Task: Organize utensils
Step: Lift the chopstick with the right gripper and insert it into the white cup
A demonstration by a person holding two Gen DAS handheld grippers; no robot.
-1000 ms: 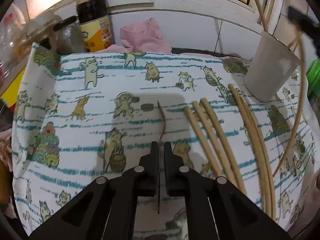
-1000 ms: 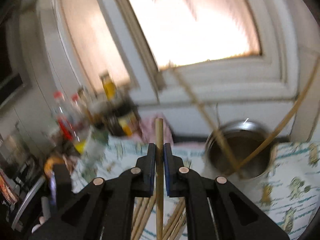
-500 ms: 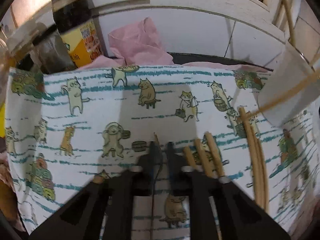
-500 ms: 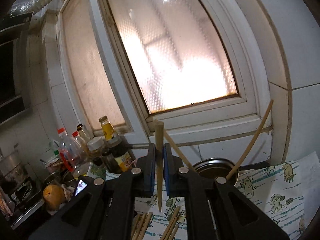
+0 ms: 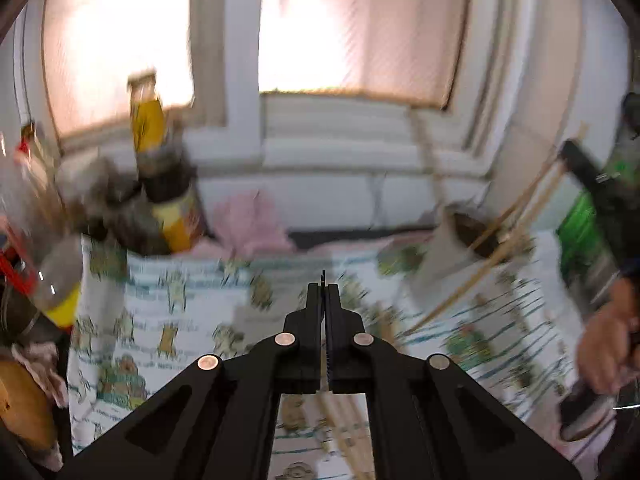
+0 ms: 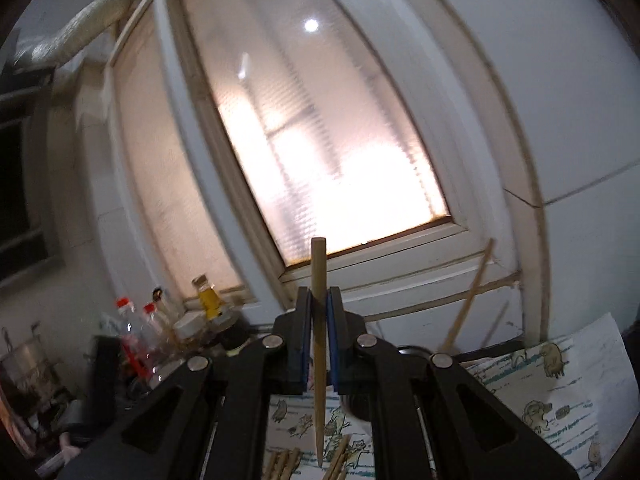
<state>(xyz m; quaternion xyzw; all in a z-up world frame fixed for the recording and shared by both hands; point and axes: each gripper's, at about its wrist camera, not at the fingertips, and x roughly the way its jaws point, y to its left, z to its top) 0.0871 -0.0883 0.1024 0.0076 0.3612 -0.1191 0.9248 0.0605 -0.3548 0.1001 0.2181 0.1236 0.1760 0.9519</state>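
Right gripper [image 6: 319, 300] is clamped on a wooden chopstick [image 6: 319, 344], running 12 to 6 o'clock between the pads. Left gripper [image 5: 324, 294] is pinched tight on a thin dark stick [image 5: 323, 276] poking out at 12, with the utensil cup [image 5: 440, 256] at its 2 o'clock.

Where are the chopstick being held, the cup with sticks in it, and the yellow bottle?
chopstick [image 6: 319, 344]: right wrist view, shaft between the pads.
cup [image 5: 440, 256]: left wrist view, its outer wall.
yellow bottle [image 5: 150, 128]: left wrist view, its blurred neck.

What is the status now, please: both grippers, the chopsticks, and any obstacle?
Right gripper shut on one chopstick, upright. Left gripper shut on a thin dark stick. Holder cup has chopsticks already. No obstacle seen.
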